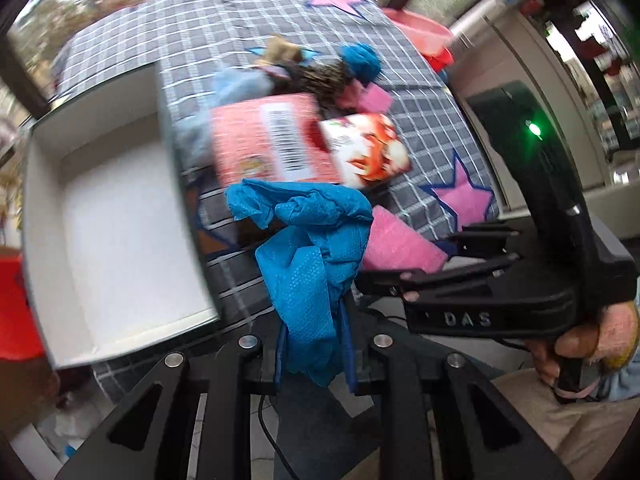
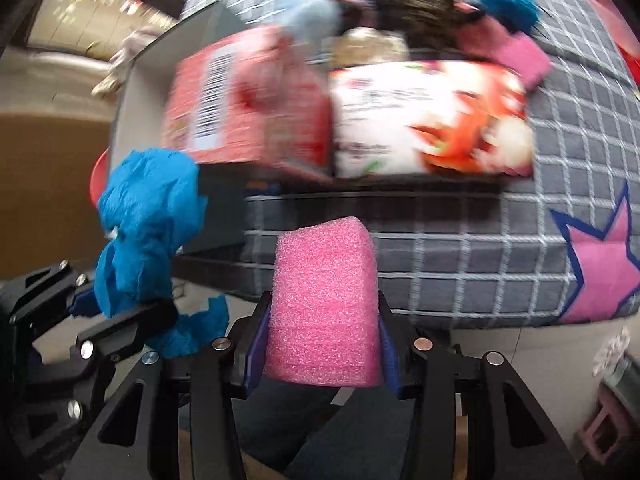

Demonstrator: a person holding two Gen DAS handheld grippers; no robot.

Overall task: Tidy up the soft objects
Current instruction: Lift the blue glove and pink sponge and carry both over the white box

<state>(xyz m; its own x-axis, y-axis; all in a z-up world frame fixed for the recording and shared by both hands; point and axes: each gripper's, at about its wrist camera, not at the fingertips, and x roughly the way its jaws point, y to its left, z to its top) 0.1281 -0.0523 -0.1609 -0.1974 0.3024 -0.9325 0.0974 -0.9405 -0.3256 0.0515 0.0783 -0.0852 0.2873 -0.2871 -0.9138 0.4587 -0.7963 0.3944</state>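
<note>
My left gripper (image 1: pixel 314 354) is shut on a crumpled blue cloth (image 1: pixel 310 248), which hangs bunched above its fingers. The same blue cloth (image 2: pixel 150 224) and left gripper (image 2: pixel 116 320) show at the left of the right wrist view. My right gripper (image 2: pixel 322 344) is shut on a pink foam block (image 2: pixel 324 300), squeezed between the blue pads. In the left wrist view that pink foam block (image 1: pixel 400 244) sticks out of the right gripper (image 1: pixel 404 272), held by a person's hand (image 1: pixel 580 344). Both grippers hover at the near edge of the checked grey table (image 1: pixel 224 32).
An open white box (image 1: pixel 116 236) sits at the table's left. A red carton (image 1: pixel 264 136), a red-and-white packet (image 1: pixel 364 148) and a pile of soft items, with a blue pom-pom (image 1: pixel 362 60) and a pink sponge (image 1: pixel 378 98), lie beyond.
</note>
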